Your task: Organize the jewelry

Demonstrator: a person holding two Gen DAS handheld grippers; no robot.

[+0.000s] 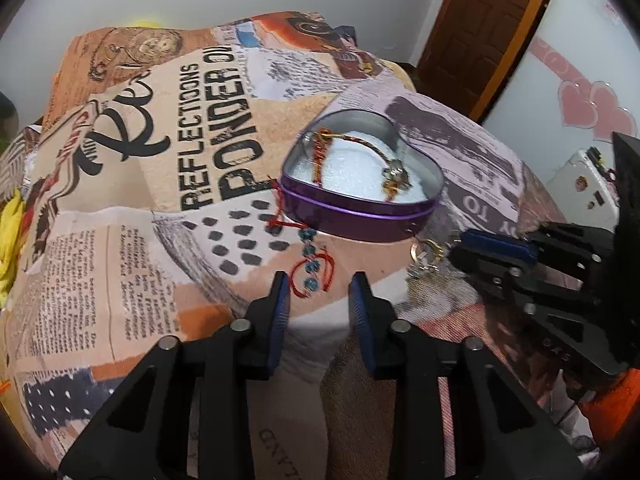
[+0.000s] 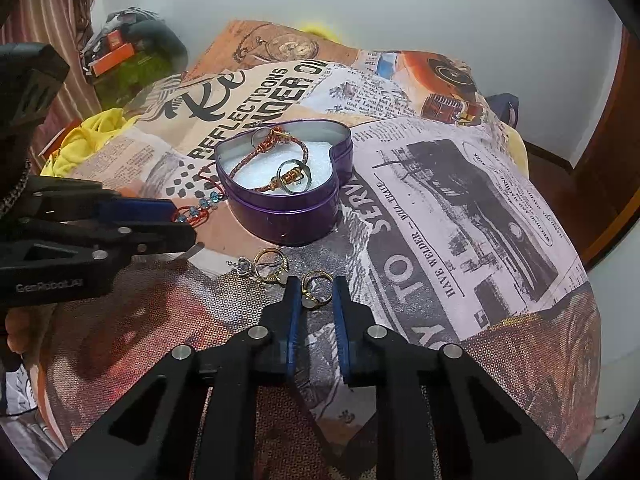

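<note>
bed: newsprint-collage blanket point(image 2: 460, 184) | walls point(image 2: 440, 8): white | door point(image 1: 480, 20): brown wood

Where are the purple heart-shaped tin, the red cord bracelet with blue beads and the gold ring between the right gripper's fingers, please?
purple heart-shaped tin point(image 2: 280, 220): right wrist view, front of its purple side wall.
red cord bracelet with blue beads point(image 1: 310, 266): left wrist view, a blue bead.
gold ring point(image 2: 316, 280): right wrist view, top of its band.

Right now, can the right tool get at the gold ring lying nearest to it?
Probably yes. The right tool is open, with the gold ring on the blanket between its fingertips, nothing over it. The other rings lie apart, to the left.
</note>
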